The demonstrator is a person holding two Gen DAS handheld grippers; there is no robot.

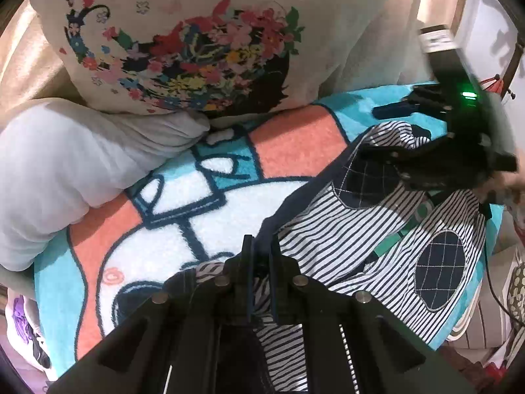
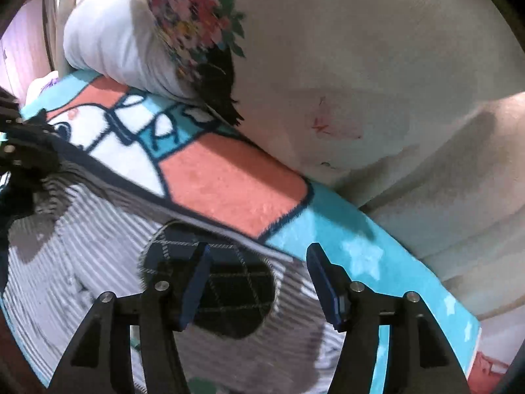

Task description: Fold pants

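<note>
In the left wrist view, the left gripper pinched the navy edge of the striped pants, which lay on the cartoon blanket; soft, light cloth, best taken by its hems. In the right wrist view, the right gripper was spread, empty, over a navy knee patch.

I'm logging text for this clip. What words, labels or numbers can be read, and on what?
"A": apparently one big outlined letter on the blanket; neighbouring letters unclear.
White label on the right gripper: too blurred.
Pink marks on the pillow: unreadable.
</note>
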